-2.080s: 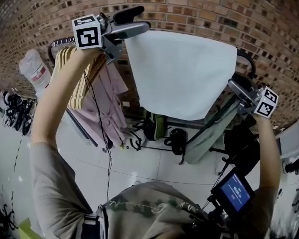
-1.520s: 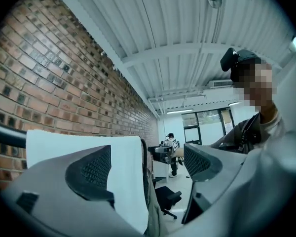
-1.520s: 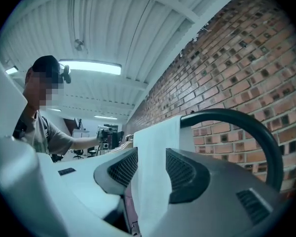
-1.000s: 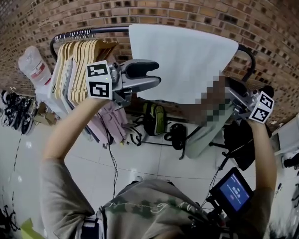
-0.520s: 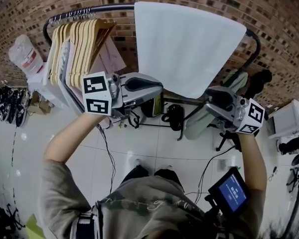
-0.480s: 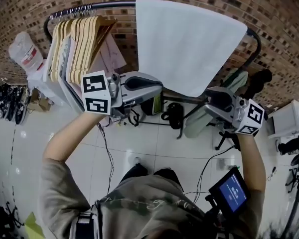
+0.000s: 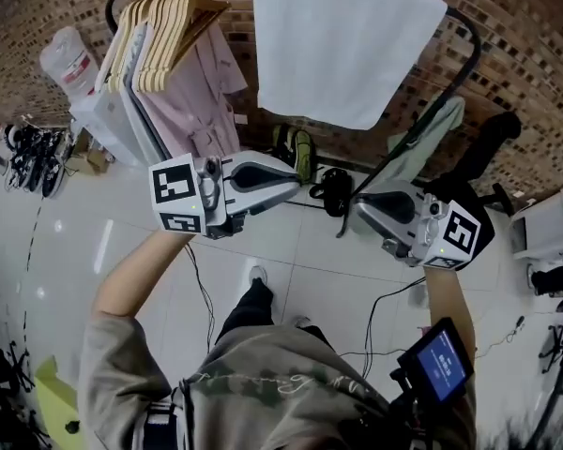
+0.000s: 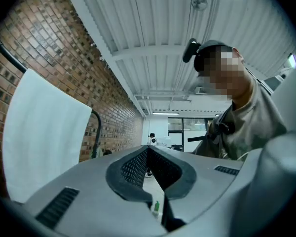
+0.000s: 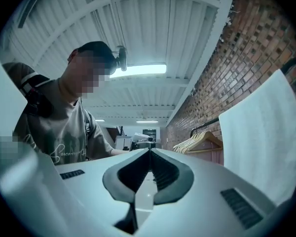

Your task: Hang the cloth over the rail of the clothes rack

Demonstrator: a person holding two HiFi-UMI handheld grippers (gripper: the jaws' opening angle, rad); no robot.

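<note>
On the black metal rail [image 7: 467, 32] of the clothes rack, against the brick wall, the white rectangular cloth [image 7: 342, 45] hangs draped over the bar. It occupies the right-hand portion of the rail, and its lower edge hangs free above the floor. The cloth lies flat, with no visible bunching. Neither gripper is in contact with it.

At the left end of the same rail hangs a packed row of pale wooden hangers [image 7: 164, 31], with a pink garment [image 7: 202, 101] hanging below them.

The left gripper [image 7: 296, 183] is held out in front of the person, below the cloth and well apart from it. Its jaws are fully together, pad against pad, with nothing between them. The left gripper view confirms this, with the cloth visible off to its left side.

The right gripper [image 7: 358, 209] is held at similar height, near the left gripper and pointing toward it. Its jaws have just been closing and now meet, with nothing between them. The right gripper view shows the cloth off to its right side, clear of the jaws.

Beneath the rack, on the white tiled floor [image 7: 291, 270], lies a green and black bag [image 7: 296, 148]. A small lit blue screen [image 7: 441, 362] sits at the person's right side.
</note>
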